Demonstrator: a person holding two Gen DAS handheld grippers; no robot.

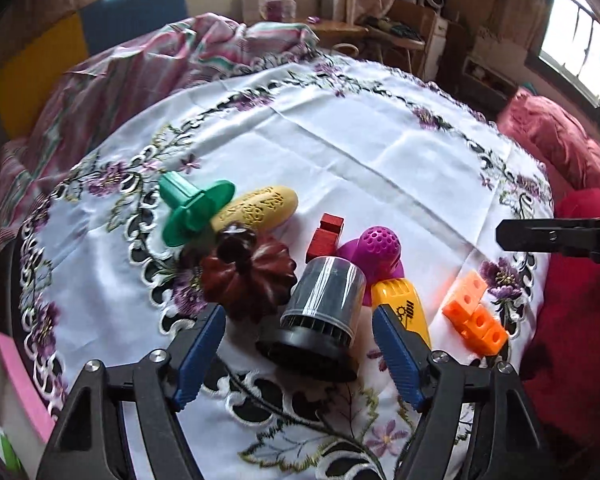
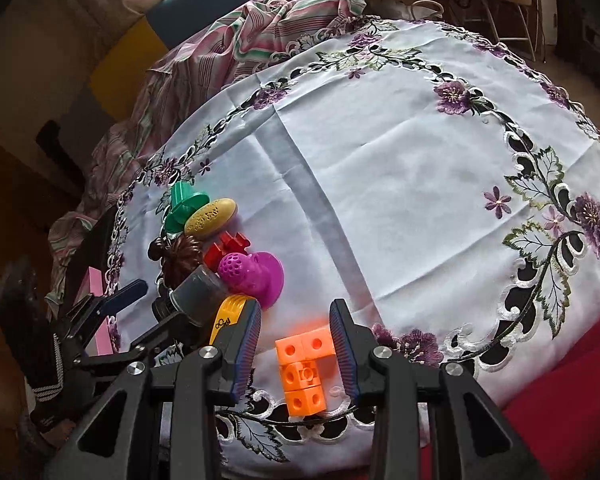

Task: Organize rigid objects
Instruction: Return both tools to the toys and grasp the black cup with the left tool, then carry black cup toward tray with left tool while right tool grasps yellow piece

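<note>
A pile of toy pieces lies on the embroidered tablecloth (image 1: 340, 152): a green funnel piece (image 1: 192, 208), a yellow perforated oval (image 1: 260, 208), a brown fluted piece (image 1: 248, 280), a red block (image 1: 326, 232), a magenta perforated piece (image 1: 376, 248) and a yellow piece (image 1: 400, 300). A black cylinder (image 1: 324, 312) lies on its side between the jaws of my left gripper (image 1: 298, 316), which is open with gaps on both sides. Orange linked cubes (image 2: 302, 368) rest on the cloth under my right gripper (image 2: 296, 308), which is open, with a gap at its left pad.
A pink-edged box (image 1: 16, 392) sits at the near left off the cloth. Striped bedding (image 1: 140, 72) is bunched behind the cloth, and red cushions (image 1: 572, 320) lie along the right. The far half of the cloth (image 2: 400, 160) is bare.
</note>
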